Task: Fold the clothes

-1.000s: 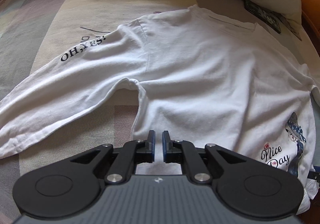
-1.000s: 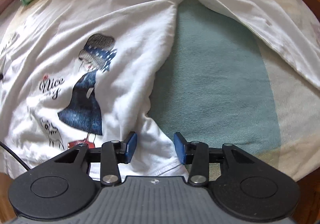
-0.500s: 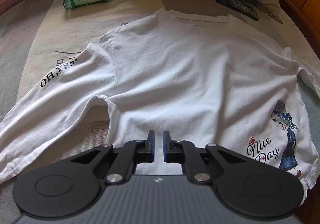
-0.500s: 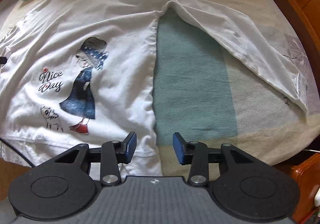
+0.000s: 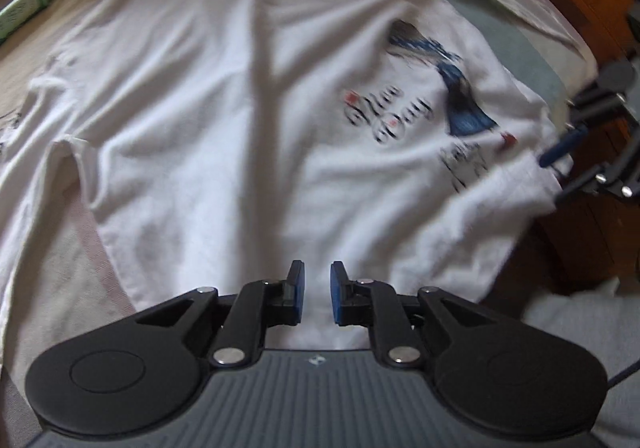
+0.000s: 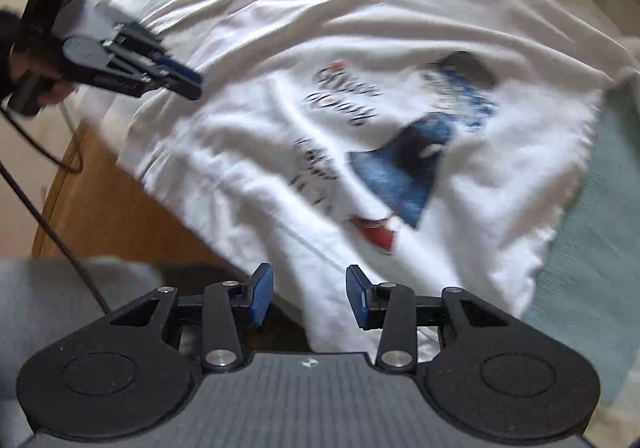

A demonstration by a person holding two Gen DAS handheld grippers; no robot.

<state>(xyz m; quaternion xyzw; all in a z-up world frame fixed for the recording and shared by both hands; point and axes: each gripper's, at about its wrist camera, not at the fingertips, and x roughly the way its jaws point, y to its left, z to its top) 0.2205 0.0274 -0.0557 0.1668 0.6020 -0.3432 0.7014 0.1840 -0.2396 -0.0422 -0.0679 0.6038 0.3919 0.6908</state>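
A white long-sleeved shirt (image 5: 220,107) lies spread on the bed, with its girl-and-lettering print (image 5: 440,99) blurred by motion. My left gripper (image 5: 317,288) hangs over the shirt's near hem, its jaws a narrow gap apart with white cloth showing behind them. The right wrist view shows the same shirt (image 6: 400,27) and print (image 6: 400,163). My right gripper (image 6: 309,288) is wide open, with the hem edge lying between its fingers. Each gripper shows in the other's view: the left gripper (image 6: 188,81) at the shirt's far edge, the right gripper (image 5: 556,171) at the hem corner.
A green bottle (image 5: 24,7) lies at the far left of the bed. The wooden bed frame (image 6: 100,207) runs along the shirt's hem side. A teal blanket patch (image 6: 600,248) lies beside the shirt. A person's grey-clad limb (image 5: 580,320), a hand (image 6: 56,91) and a black cable (image 6: 40,215) are nearby.
Both grippers have swung toward each other over the hem, blurring the views. The left jaws have opened slightly. The shirt's printed corner looks lifted and rumpled.
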